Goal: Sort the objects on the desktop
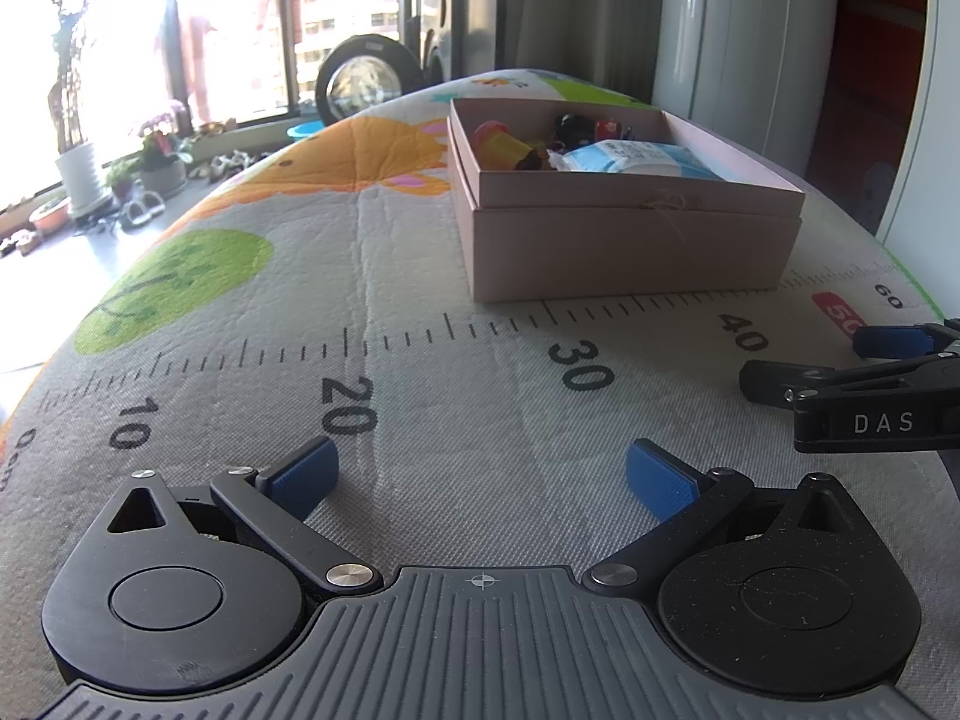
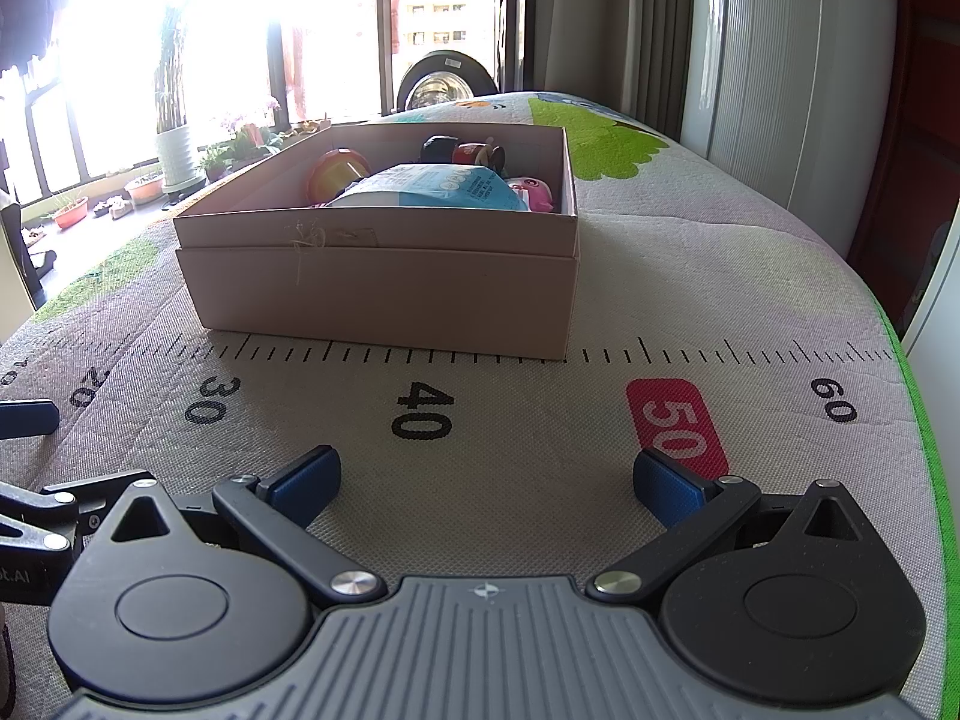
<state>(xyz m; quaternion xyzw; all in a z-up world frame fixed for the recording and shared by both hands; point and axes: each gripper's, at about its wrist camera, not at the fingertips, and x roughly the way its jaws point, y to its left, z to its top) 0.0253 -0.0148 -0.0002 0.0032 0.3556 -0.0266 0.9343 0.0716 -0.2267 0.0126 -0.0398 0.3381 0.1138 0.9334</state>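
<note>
left gripper (image 1: 480,474) spread wide, holding nothing | right gripper (image 2: 486,477) likewise spread, empty | pink box (image 2: 384,276) straight beyond right fingers, ahead-right of left, long side across, right hand nearer | packet (image 2: 432,189) and toys inside

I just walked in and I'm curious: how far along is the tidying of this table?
It looks nearly or fully done. The pink box already holds a blue-white packet, a yellow-red toy and small figures. Nothing is in hand: the left claw and right claw are both open over the mat. No loose items show on it.
</note>
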